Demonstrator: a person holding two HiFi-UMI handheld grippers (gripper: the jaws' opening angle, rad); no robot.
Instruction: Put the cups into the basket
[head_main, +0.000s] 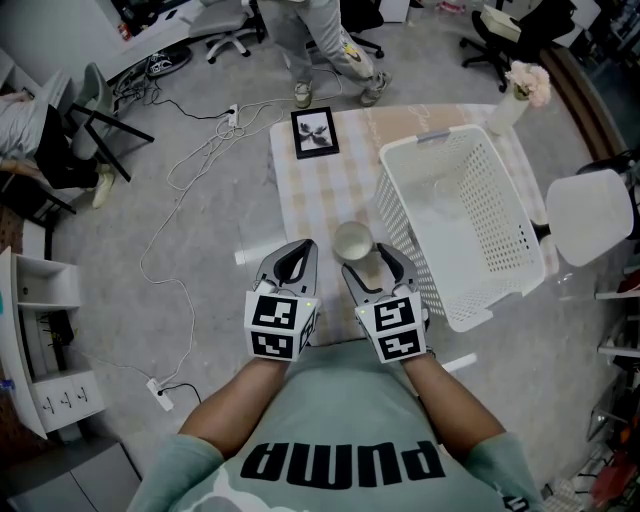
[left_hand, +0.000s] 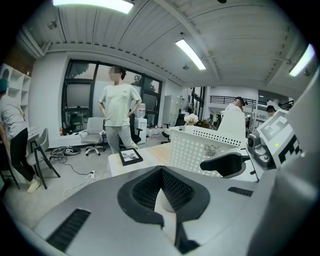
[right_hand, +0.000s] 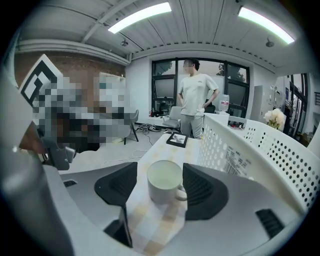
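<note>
The white mug (right_hand: 165, 181) stands upright on the checked tabletop (head_main: 325, 195), just beside the wall of the white basket (head_main: 500, 225), at its 9 o'clock in the head view. The right hand-held gripper (head_main: 372, 266) is spread around the mug with a pad on either side, neither visibly pressing. The step in hand looks like the grasp. Next it should close, lift above the rim and carry toward 2 o'clock. The left hand-held gripper (head_main: 298, 252) is closed and empty.
</note>
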